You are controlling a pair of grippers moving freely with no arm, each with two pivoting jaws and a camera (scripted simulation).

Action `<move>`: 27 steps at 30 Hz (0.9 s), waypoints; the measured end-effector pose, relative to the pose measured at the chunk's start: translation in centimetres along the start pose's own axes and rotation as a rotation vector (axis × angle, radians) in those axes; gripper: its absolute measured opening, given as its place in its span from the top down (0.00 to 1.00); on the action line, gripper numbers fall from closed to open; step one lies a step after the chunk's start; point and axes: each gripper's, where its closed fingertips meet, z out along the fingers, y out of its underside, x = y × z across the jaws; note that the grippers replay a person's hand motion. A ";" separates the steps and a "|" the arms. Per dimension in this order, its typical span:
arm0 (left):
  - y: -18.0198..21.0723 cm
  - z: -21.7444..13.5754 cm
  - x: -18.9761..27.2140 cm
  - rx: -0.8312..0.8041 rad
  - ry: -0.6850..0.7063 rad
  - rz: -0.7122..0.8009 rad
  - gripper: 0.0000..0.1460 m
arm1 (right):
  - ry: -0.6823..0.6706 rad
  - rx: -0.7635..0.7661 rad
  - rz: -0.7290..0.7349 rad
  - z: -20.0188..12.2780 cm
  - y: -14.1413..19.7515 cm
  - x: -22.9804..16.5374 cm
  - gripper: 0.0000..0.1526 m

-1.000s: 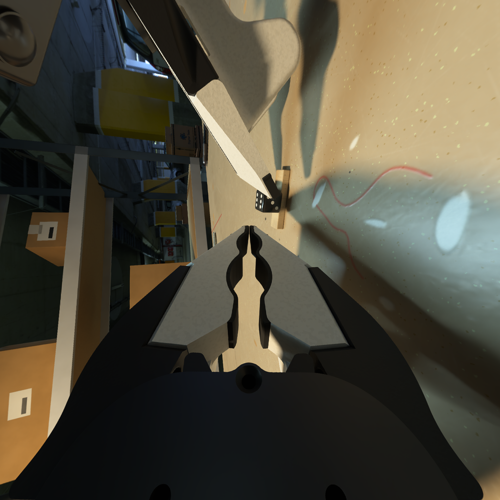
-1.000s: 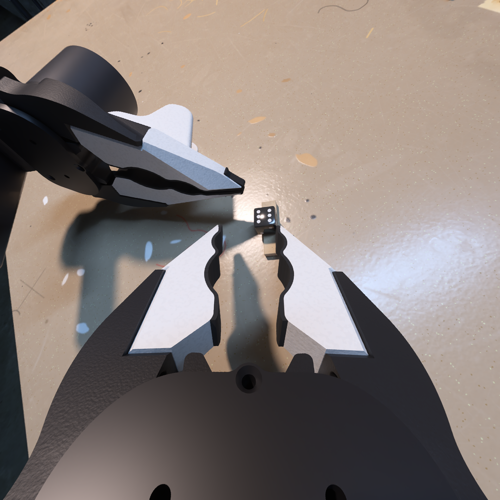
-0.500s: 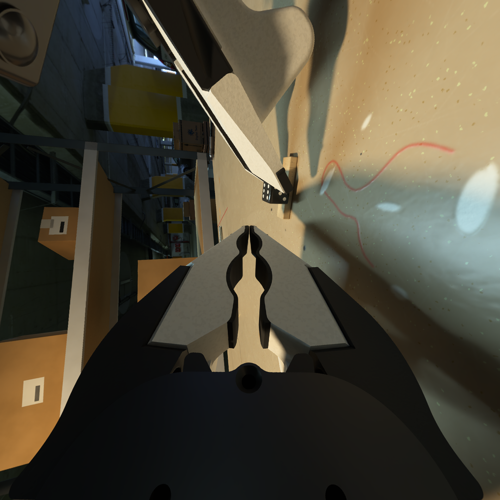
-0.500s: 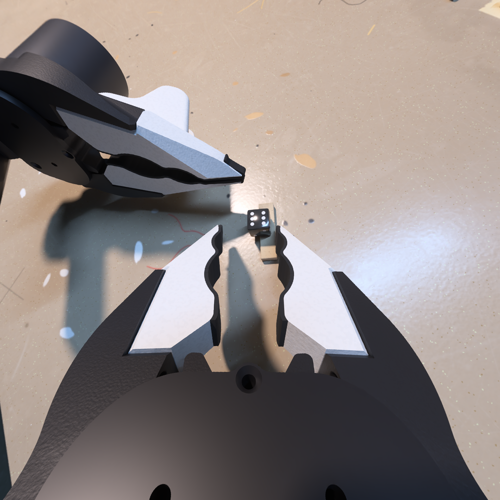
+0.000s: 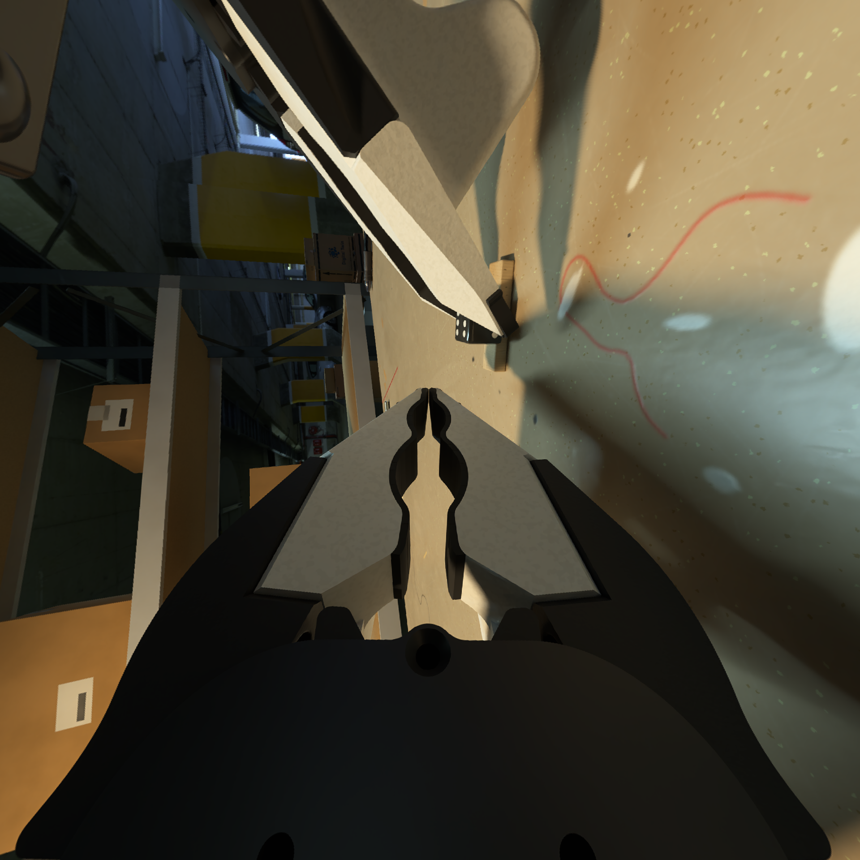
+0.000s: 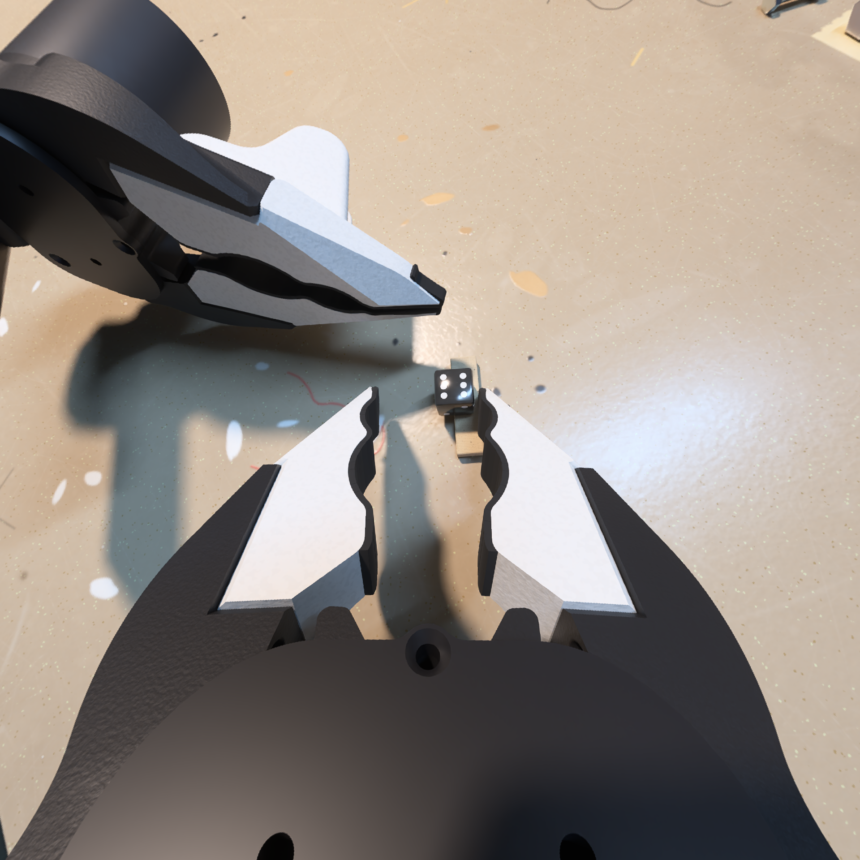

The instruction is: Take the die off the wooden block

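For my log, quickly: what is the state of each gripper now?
Left gripper: closed, holding nothing.
Right gripper: open, empty, beside the die on the wooden block.

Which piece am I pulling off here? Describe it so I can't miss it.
On the tan speckled floor, just ahead of the open right gripper, lies a thin pale wooden block. The die sits on it: a small black cube with white pips.
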 end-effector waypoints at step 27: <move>-0.2 0.8 0.3 -0.005 -0.034 0.029 1.00 | 0.031 0.002 0.000 0.4 0.1 1.3 0.84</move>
